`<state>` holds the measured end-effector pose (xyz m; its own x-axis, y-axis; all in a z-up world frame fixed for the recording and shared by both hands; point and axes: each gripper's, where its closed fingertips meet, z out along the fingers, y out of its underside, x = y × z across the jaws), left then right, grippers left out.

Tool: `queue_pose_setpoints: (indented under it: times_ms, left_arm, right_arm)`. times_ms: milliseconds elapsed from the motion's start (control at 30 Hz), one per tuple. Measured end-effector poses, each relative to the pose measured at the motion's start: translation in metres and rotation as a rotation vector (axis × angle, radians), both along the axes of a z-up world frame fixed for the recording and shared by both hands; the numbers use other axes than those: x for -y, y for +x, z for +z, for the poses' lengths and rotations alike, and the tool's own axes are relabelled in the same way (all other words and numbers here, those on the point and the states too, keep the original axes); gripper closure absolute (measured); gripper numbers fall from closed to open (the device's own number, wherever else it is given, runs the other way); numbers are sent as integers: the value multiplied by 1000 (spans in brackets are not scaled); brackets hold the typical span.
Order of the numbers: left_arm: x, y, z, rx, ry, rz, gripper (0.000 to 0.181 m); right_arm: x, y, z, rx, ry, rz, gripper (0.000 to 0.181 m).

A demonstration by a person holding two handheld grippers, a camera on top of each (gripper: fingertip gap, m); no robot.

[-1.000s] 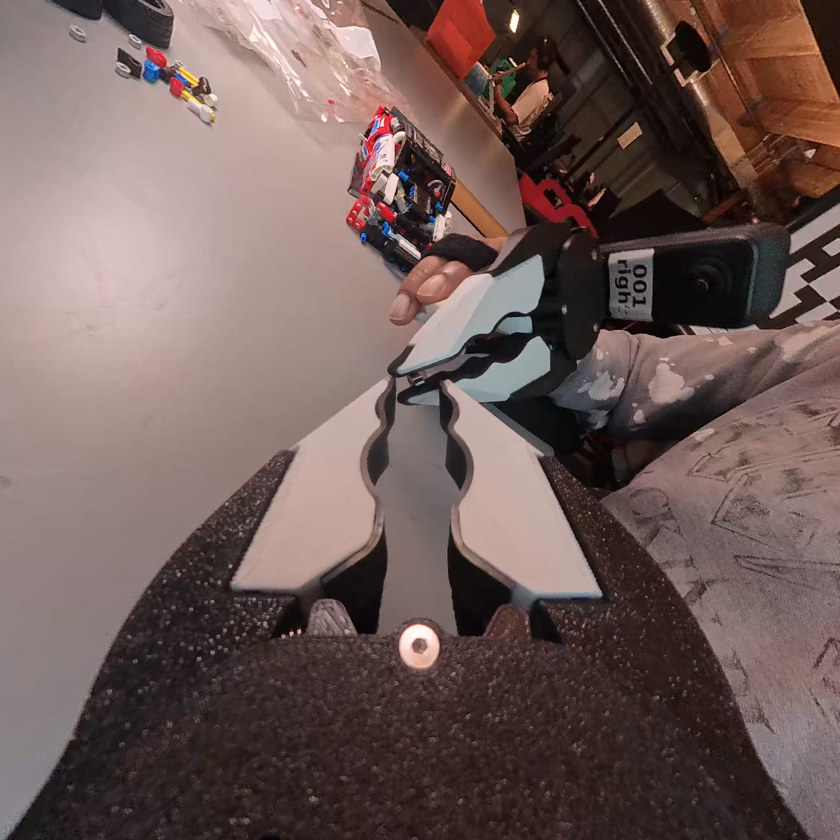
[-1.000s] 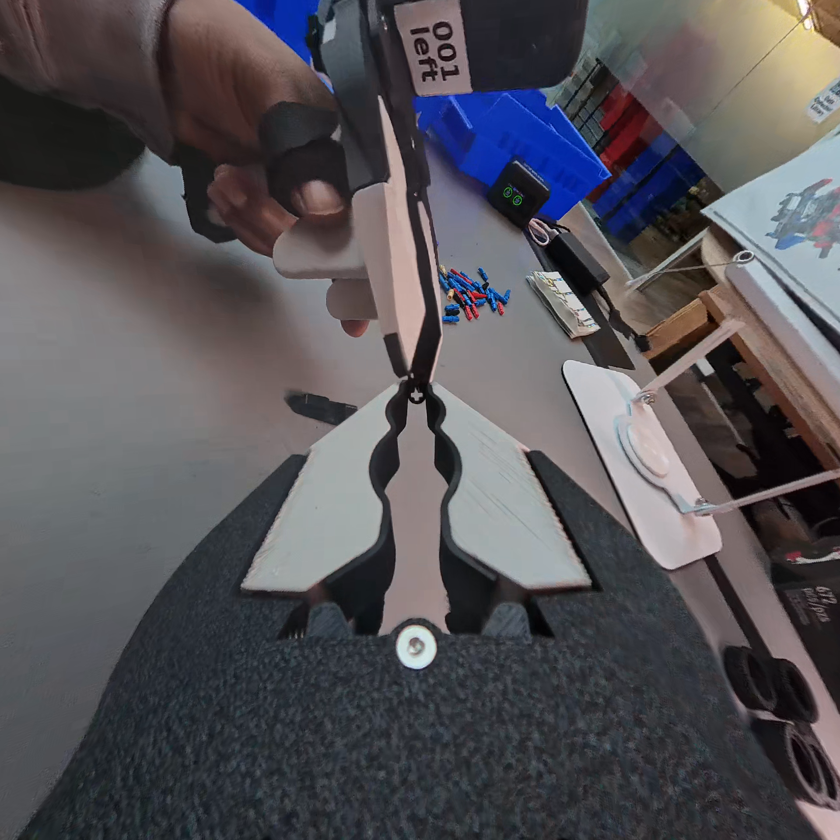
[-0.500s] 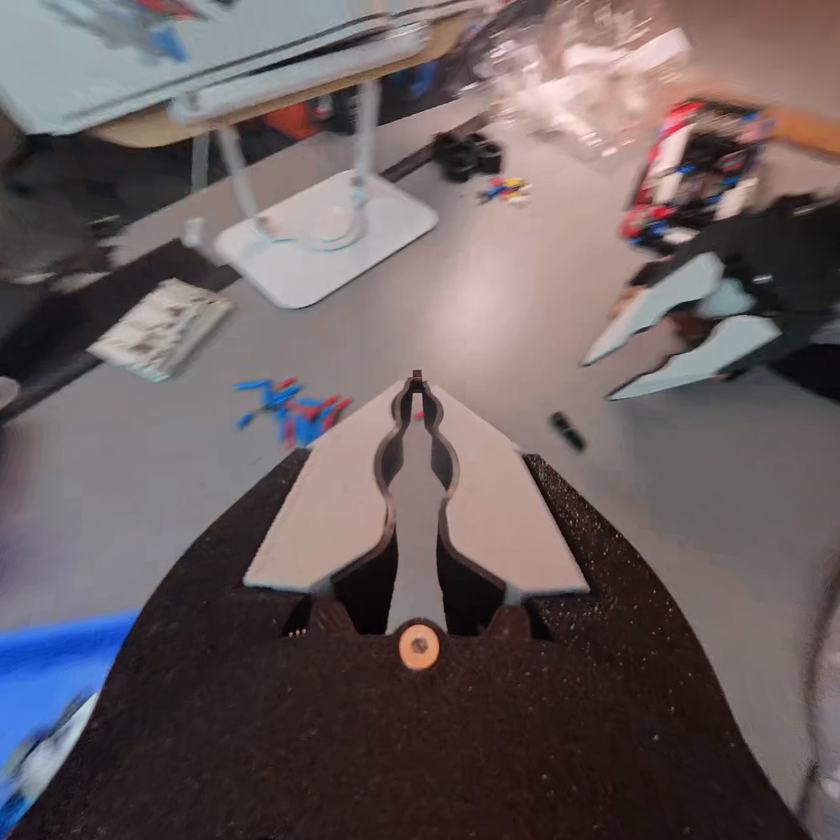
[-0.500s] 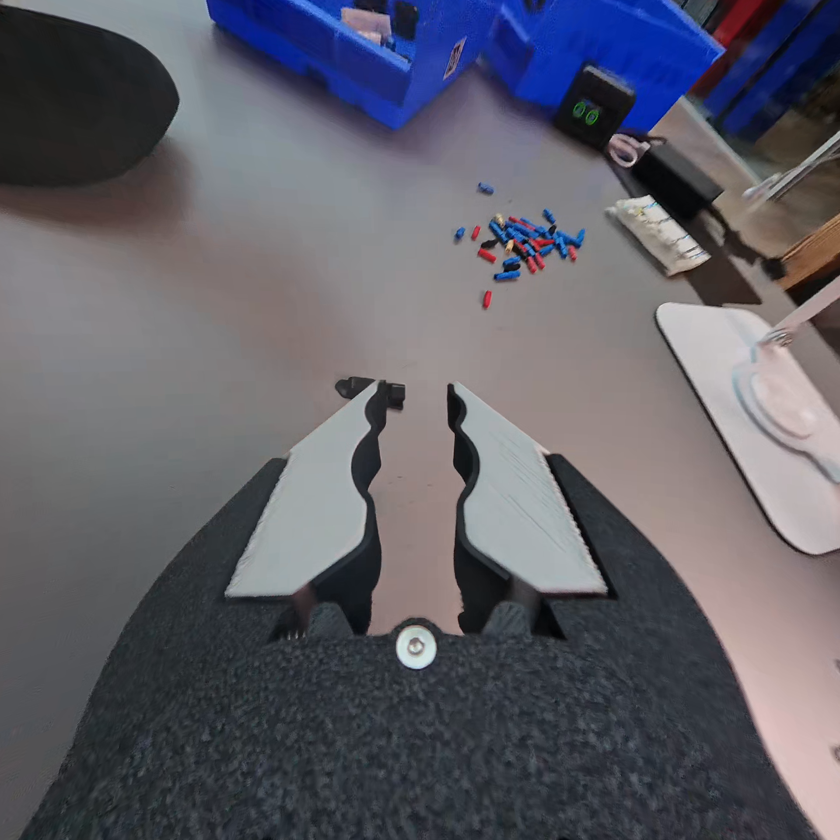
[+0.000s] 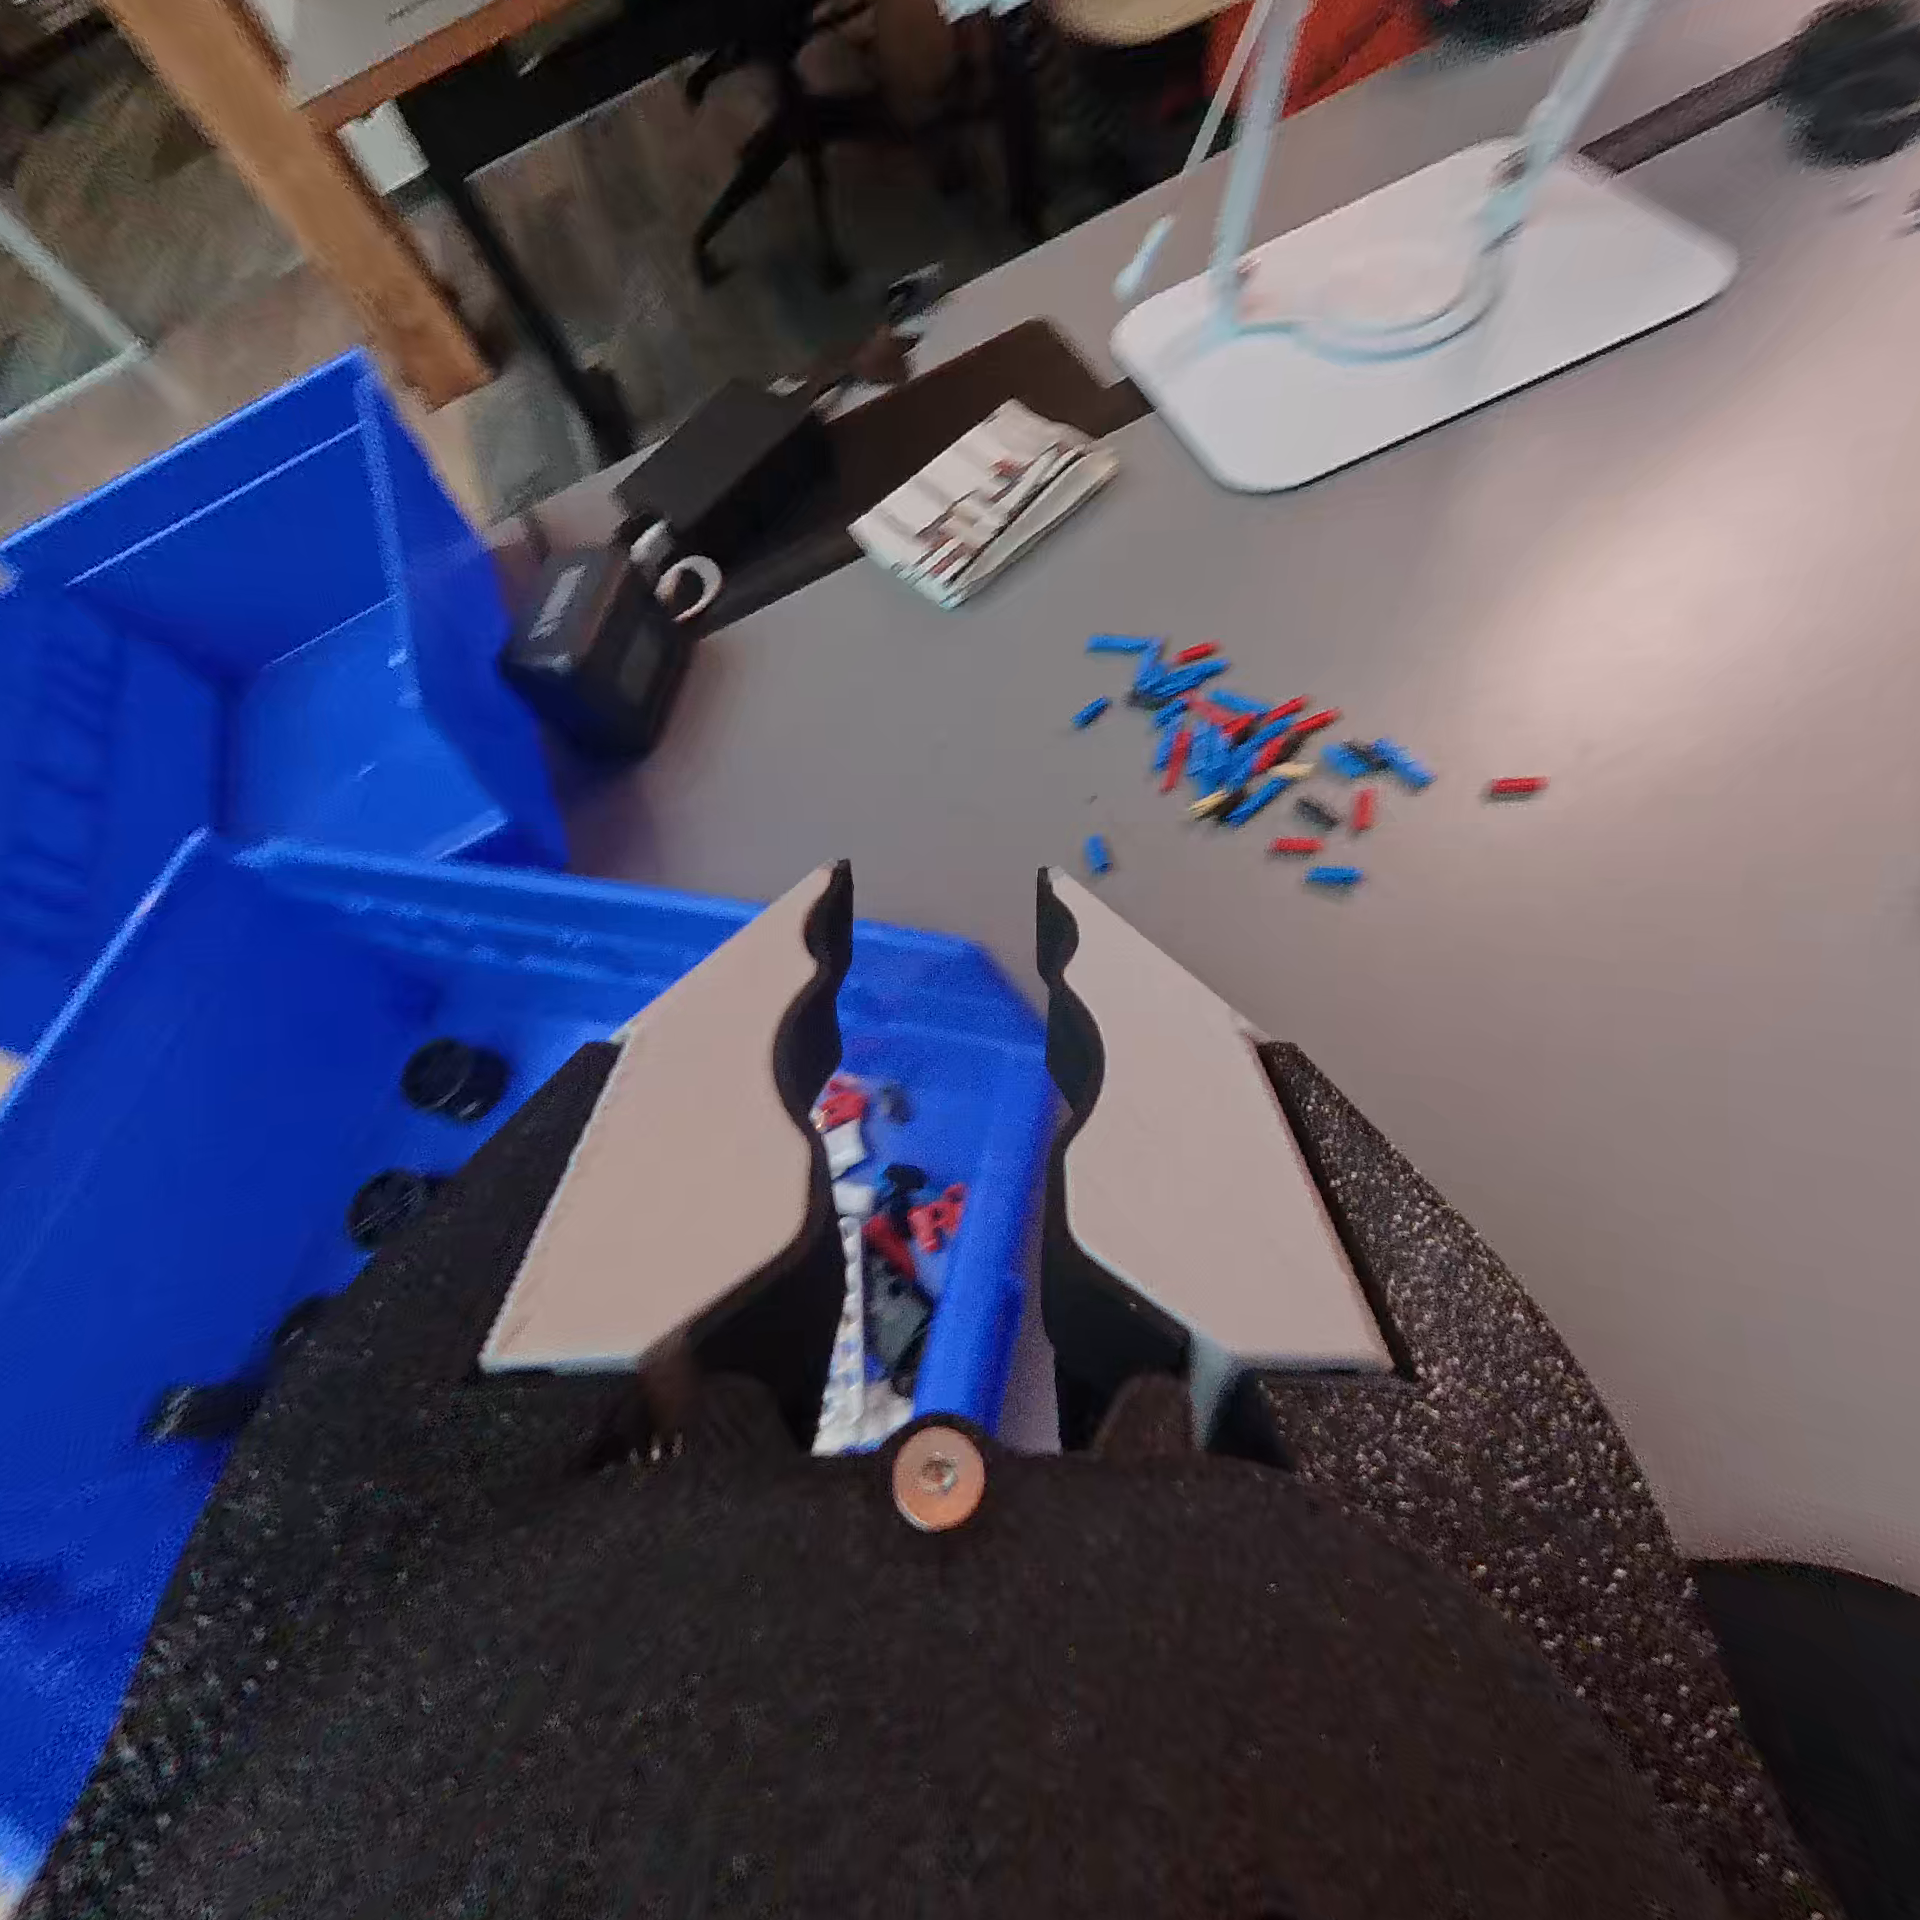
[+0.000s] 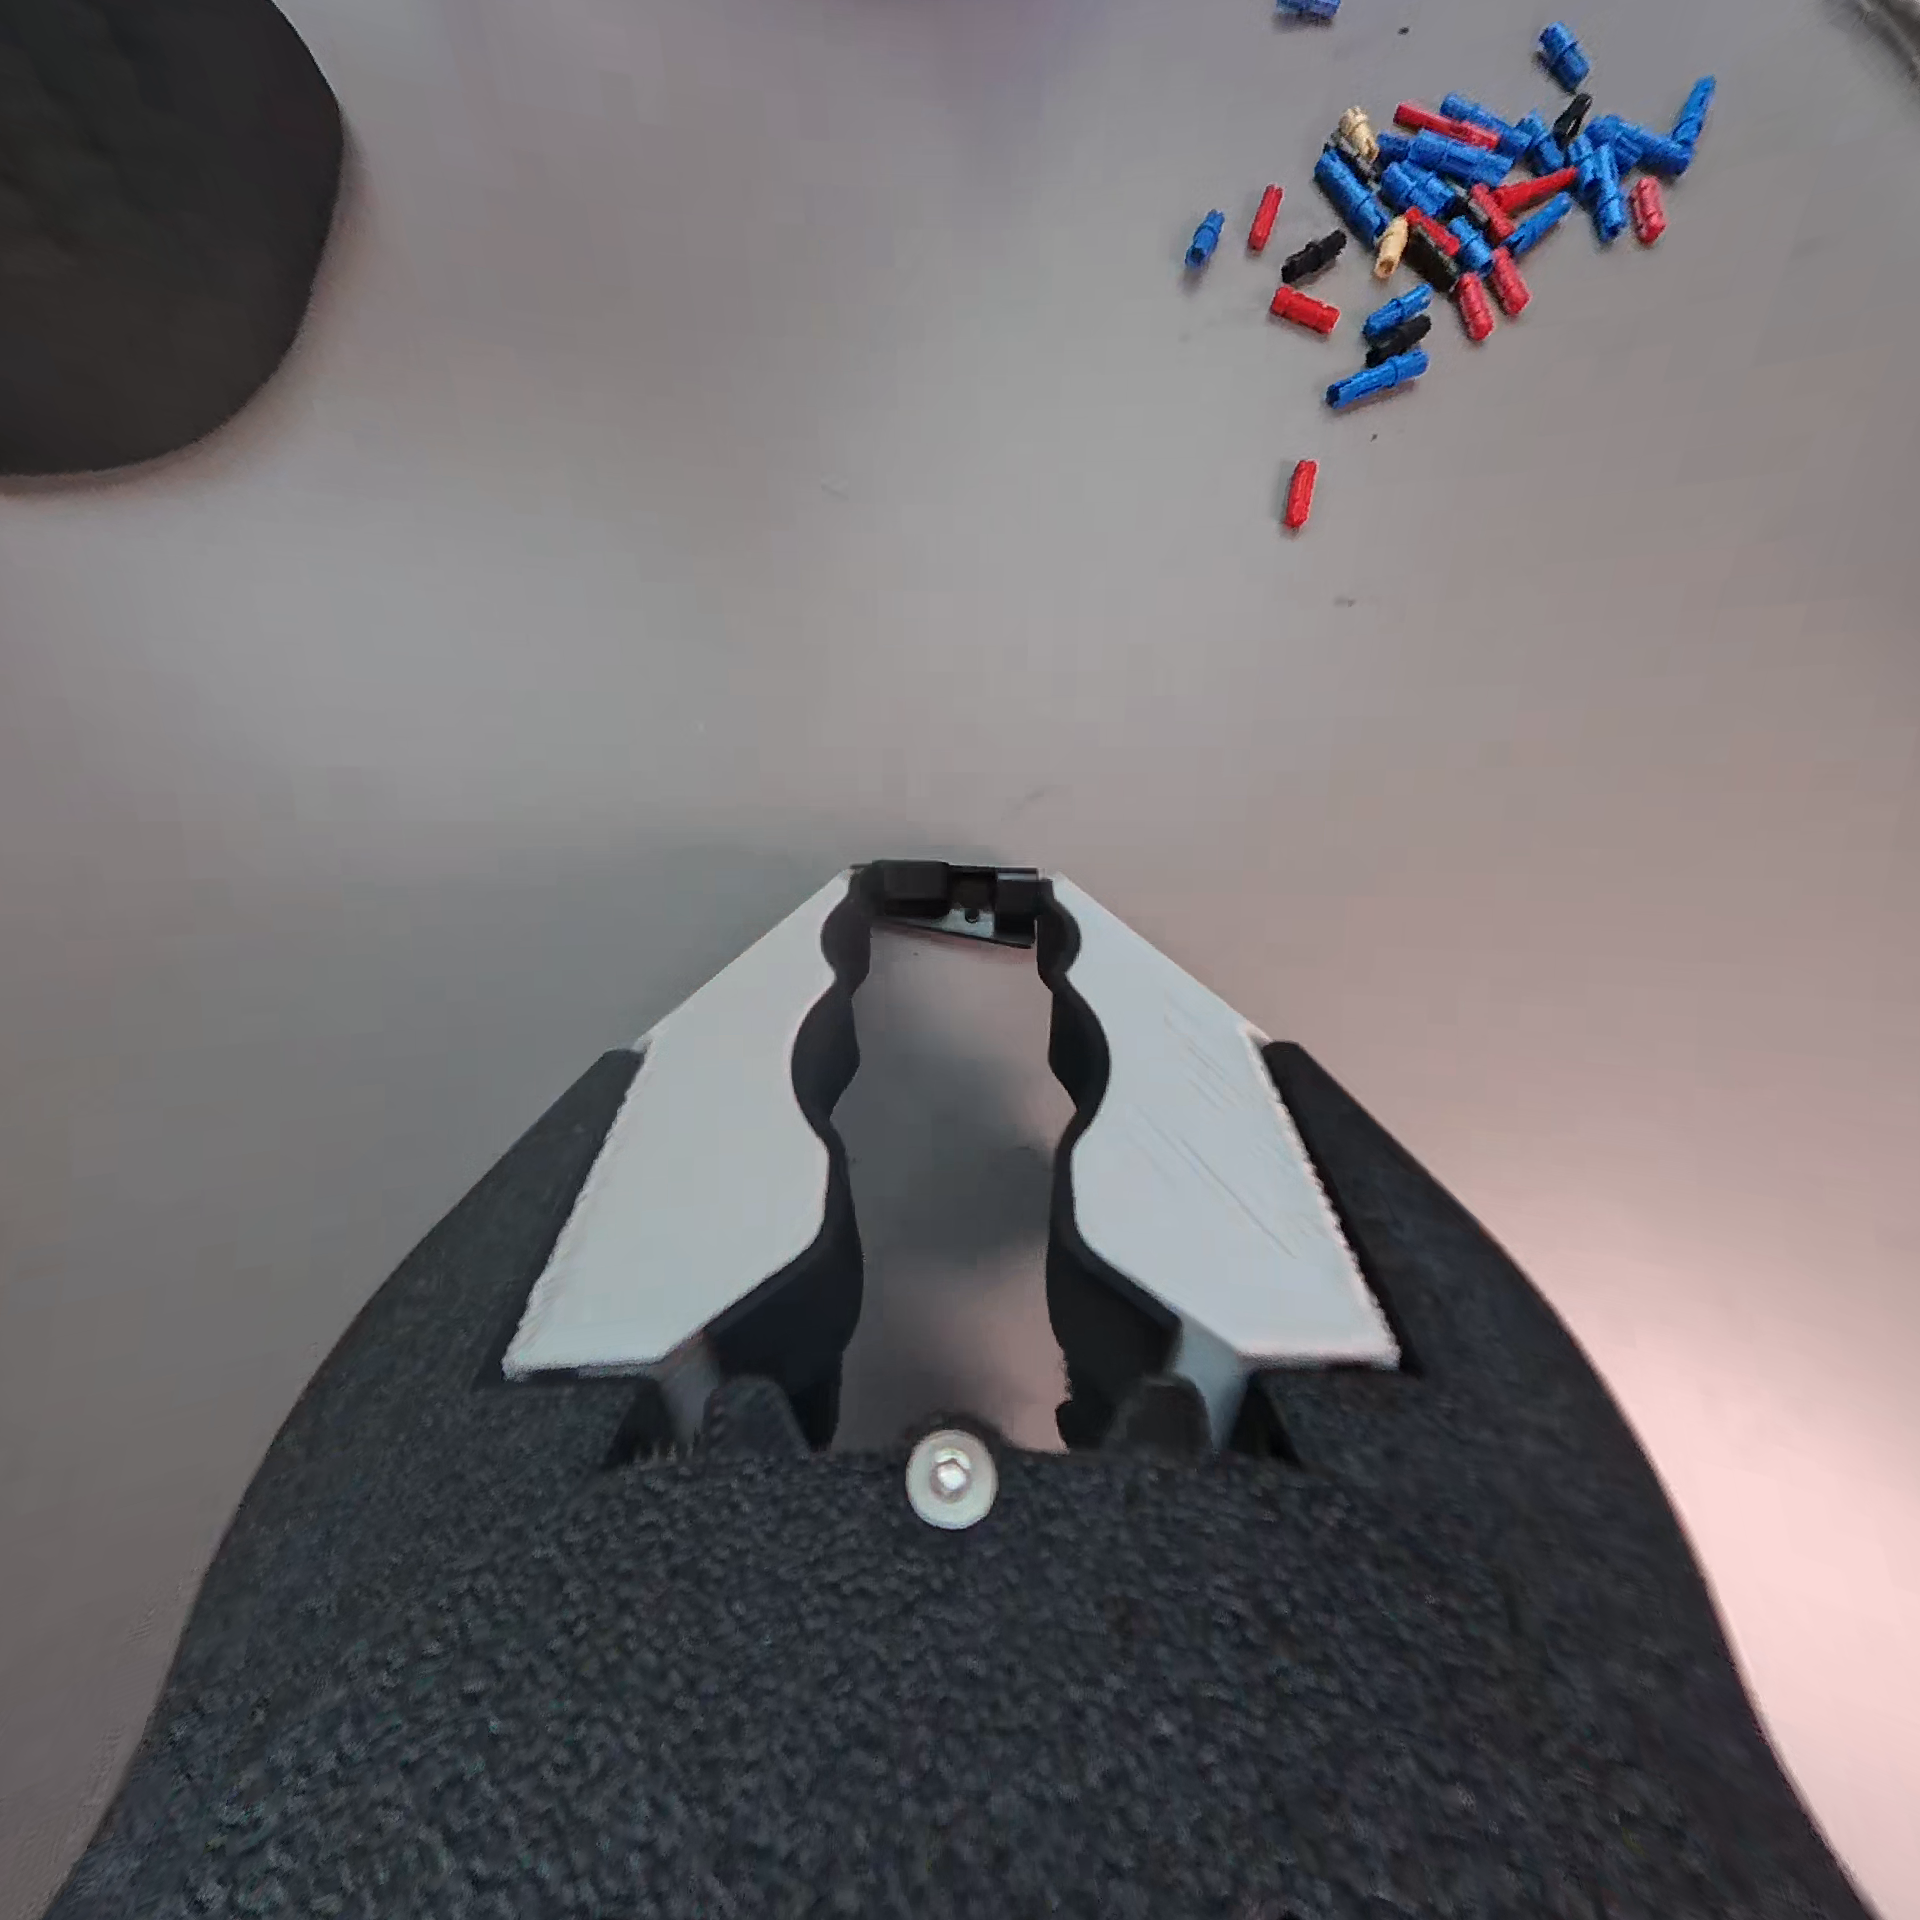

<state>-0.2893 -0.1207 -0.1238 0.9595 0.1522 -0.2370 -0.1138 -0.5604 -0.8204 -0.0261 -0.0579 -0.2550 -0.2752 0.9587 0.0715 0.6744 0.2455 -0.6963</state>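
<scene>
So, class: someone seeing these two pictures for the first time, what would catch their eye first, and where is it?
Probably the small black part sitting between the tips of the right tongs on the grey table. Next, the scatter of blue, red and black pins further off to the right. In the left view, the bright blue bin lies under the open left tongs.

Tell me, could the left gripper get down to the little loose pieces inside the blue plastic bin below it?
Probably yes. The left gripper hangs open above the blue plastic bin, the small red, black and white pieces show between its fingers, and nothing covers them; only the bin's wall stands close by.
</scene>
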Motion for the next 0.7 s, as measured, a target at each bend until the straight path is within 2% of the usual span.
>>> queue_pose_setpoints:
  times_ms: [67, 167, 267, 333, 400, 500, 567, 700]
  left_arm:
    - [-19, 55, 6, 155, 80, -200, 148]
    - [-33, 159, -1, 535, 98, -562, 149]
    - [-38, 226, -19, 820, 24, -731, 152]
    - [-37, 258, -18, 1008, -8, -820, 158]
    - [-39, 273, -14, 1121, -10, -861, 169]
    - [-45, 273, -18, 1091, -20, -849, 181]
    - [-52, 266, -25, 1046, -32, -778, 156]
    - [-47, 270, -13, 1162, -11, -817, 158]
  right_arm:
    - [-2, -3, 13, -115, 58, 23, 151]
    - [4, -7, 51, -352, 144, 69, 150]
    - [17, -5, 91, -558, 202, 110, 150]
    - [20, -3, 101, -599, 247, 112, 150]
    - [23, -1, 104, -612, 276, 126, 150]
    - [22, 3, 107, -635, 274, 106, 150]
    - [22, 4, 113, -658, 252, 95, 150]
    - [22, 3, 115, -664, 269, 99, 150]
